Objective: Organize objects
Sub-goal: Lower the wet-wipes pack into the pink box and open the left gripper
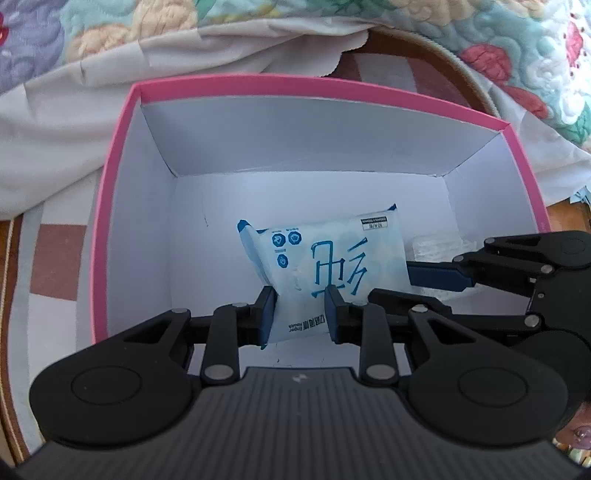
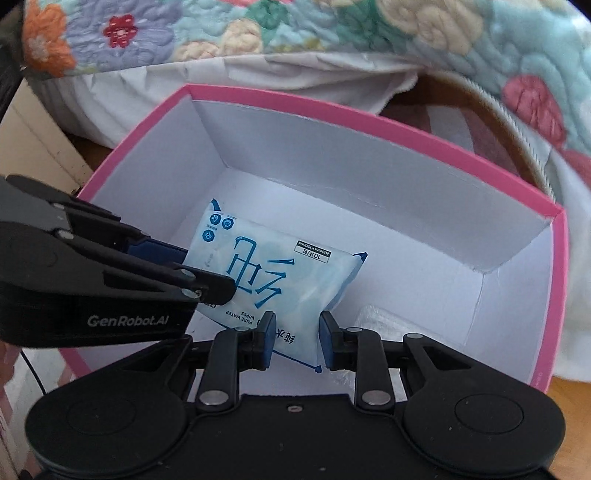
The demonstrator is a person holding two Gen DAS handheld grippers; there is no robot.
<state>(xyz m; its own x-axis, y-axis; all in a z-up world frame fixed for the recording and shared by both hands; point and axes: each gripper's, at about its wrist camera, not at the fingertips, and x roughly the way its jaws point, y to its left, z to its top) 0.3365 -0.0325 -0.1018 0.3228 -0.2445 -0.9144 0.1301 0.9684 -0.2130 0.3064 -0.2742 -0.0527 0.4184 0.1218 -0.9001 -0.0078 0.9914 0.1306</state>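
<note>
Pink box (image 1: 110, 206) — wipes pack (image 1: 325, 266) inside

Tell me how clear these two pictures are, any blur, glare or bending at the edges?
Left wrist view: sharp on the wipes pack, fisheye bows the pink box rim, soft shade inside, no glare. Right wrist view: pack print readable, quilt at the upper right smeared, corners dark.

Clear packet (image 2: 384, 321) partly hidden behind wipes pack (image 2: 280, 273).

Glossy plastic wet wipes pack (image 1: 325, 266), matt pink-rimmed cardboard box (image 1: 110, 206) with smooth white inside, quilted floral cloth blanket (image 2: 332, 29), matt black plastic grippers.
</note>
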